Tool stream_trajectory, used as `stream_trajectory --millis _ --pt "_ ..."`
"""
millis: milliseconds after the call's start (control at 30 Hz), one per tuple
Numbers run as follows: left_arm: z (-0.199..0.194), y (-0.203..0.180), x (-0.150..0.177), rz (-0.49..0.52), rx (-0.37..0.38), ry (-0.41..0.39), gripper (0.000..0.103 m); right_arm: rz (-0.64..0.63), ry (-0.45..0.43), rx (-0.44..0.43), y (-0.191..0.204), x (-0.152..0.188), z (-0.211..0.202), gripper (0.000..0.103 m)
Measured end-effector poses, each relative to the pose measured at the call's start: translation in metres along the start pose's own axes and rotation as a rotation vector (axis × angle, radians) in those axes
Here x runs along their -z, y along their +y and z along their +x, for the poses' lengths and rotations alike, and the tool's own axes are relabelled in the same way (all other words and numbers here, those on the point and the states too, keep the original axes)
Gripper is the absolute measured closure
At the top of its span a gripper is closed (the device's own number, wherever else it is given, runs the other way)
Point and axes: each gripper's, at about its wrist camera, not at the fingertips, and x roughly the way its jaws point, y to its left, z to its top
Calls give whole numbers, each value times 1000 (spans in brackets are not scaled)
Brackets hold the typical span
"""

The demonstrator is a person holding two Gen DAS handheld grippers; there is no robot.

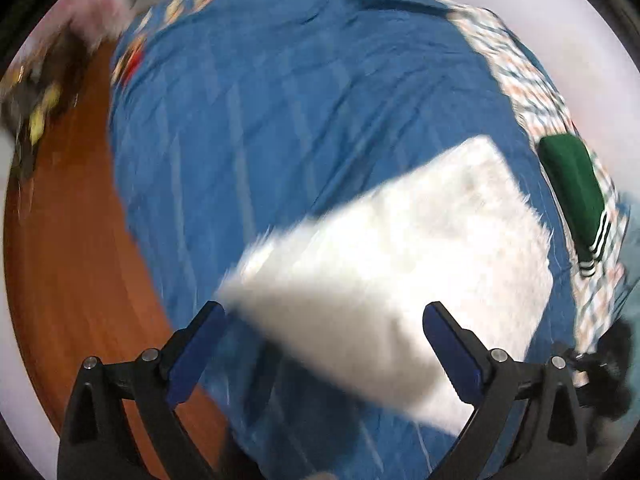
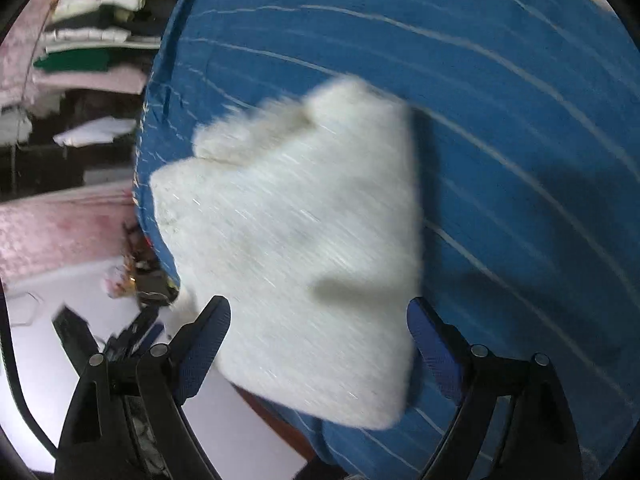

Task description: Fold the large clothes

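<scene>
Blue quilt (image 1: 304,120) over wooden floor (image 1: 68,248), shelves (image 2: 88,40) beyond

Bed covered by a blue quilted spread (image 1: 304,112) with a patterned border. Directly on it: a folded white fluffy garment (image 1: 400,280) near the front edge, and a folded green garment (image 1: 572,184) at the right border.

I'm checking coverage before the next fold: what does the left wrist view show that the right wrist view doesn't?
Only the left wrist view shows the folded green garment with white stripes, the checked border and the wooden floor. Only the right wrist view shows the stacked clothes on shelves and the pink cover. Both show the white fuzzy garment on the blue bedspread, with that view's own gripper open.
</scene>
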Motion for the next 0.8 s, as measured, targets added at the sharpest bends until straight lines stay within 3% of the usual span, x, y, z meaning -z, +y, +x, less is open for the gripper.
stream_trajectory --millis 67,100,167,233,267,300,333,433,600,700,800 --pt "14 18 9 -85 71 50 3 54 15 -64 -22 21 14 12" --pt "22 25 11 -147 147 64 3 74 28 -104 -32 26 23 12" --pt "33 28 12 -227 245 40 3 83 41 -166 -43 35 42 12" --pt "52 27 4 -259 290 -6 6 86 69 -271 -56 36 60 12" --pt "60 24 1 -257 290 -18 17 93 75 -303 -56 32 73 12" --pt "71 22 -4 -250 287 -20 52 100 81 -350 -60 30 82 12" --pt "78 21 -8 -248 302 -15 64 102 84 -387 -61 27 90 12" --pt "82 23 -22 -231 334 -35 79 80 86 -479 -54 15 104 12" --pt "78 22 -40 -185 355 -2 82 45 67 -501 -26 -5 127 12" --pt "69 29 -47 -182 357 -4 83 71 21 -544 -5 -15 142 35" --pt "53 24 -71 -151 372 -13 84 80 -10 -599 14 -18 143 43"
